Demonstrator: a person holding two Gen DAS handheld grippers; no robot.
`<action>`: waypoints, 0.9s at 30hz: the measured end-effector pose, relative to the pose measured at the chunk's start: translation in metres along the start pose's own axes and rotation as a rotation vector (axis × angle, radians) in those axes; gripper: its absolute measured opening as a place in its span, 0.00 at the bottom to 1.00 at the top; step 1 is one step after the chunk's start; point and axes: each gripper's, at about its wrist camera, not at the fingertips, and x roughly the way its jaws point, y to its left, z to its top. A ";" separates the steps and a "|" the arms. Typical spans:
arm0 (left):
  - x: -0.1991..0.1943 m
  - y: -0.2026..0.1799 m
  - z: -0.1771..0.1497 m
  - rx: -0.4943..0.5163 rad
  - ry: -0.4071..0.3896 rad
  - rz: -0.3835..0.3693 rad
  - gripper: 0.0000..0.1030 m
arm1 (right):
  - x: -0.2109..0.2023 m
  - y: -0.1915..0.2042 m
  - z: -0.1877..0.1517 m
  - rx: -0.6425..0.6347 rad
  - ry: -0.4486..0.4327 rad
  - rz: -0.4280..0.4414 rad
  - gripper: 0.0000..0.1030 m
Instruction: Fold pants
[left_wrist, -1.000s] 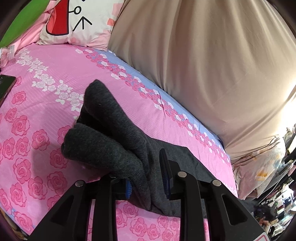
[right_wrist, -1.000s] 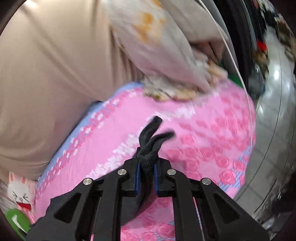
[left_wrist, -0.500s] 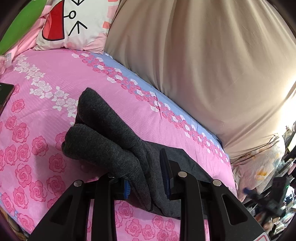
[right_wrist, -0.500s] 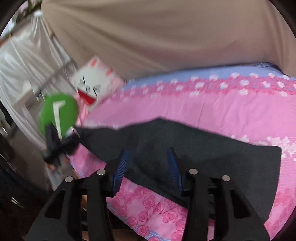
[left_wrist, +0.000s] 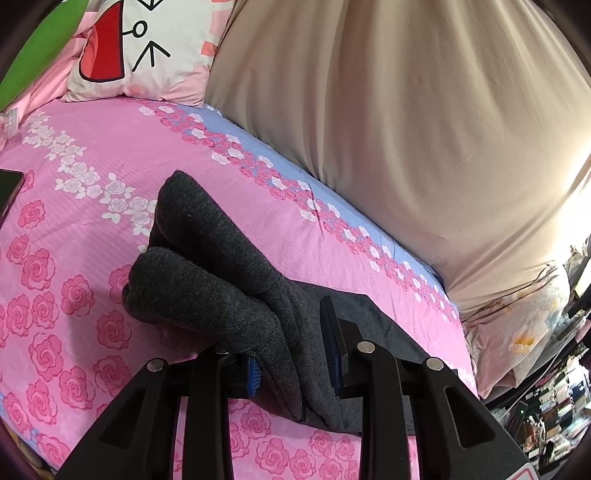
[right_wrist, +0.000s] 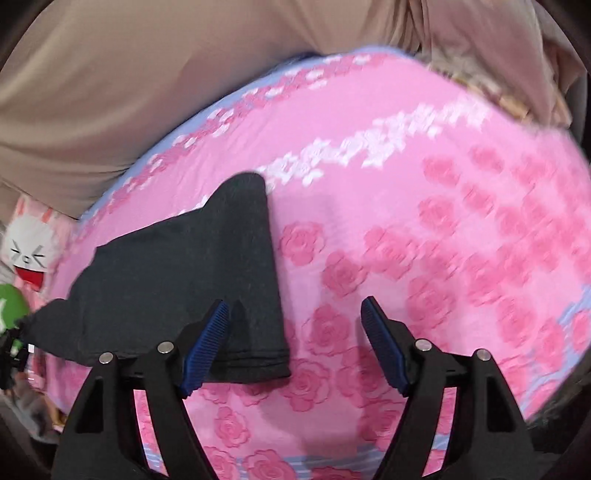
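Observation:
The dark grey pants (left_wrist: 207, 258) lie on the pink rose bedsheet (left_wrist: 74, 229). In the left wrist view a thick bunched fold of them rises off the sheet, and my left gripper (left_wrist: 291, 362) is shut on it, blue pads pressing both sides. In the right wrist view the pants (right_wrist: 192, 266) lie flat, one leg end reaching the near edge. My right gripper (right_wrist: 295, 347) hovers over that leg end with its jaws opening. Its left finger (right_wrist: 207, 347) is above the cloth and its right finger (right_wrist: 384, 347) is above bare sheet. Neither pad presses anything.
A beige cover (left_wrist: 406, 129) bulges along the bed's far side. A cartoon pillow (left_wrist: 147, 48) and a green object (left_wrist: 33, 55) sit at the head. A dark phone (left_wrist: 7, 192) lies at the sheet's left edge. Room clutter (left_wrist: 546, 406) shows beyond the bed's foot.
My right gripper let go of the pants fabric it pinched and opened wide, swinging across the bed; the leg now lies flat. The left gripper kept its grip and place.

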 end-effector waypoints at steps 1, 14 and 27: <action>0.000 -0.001 0.000 0.002 0.000 0.007 0.24 | 0.006 0.006 -0.002 -0.005 0.008 0.038 0.70; 0.012 0.000 -0.008 -0.015 0.048 -0.011 0.26 | 0.013 -0.015 0.016 -0.023 -0.008 -0.072 0.17; 0.024 0.039 -0.019 -0.270 0.053 -0.086 0.74 | 0.070 0.178 -0.022 -0.423 0.120 0.173 0.32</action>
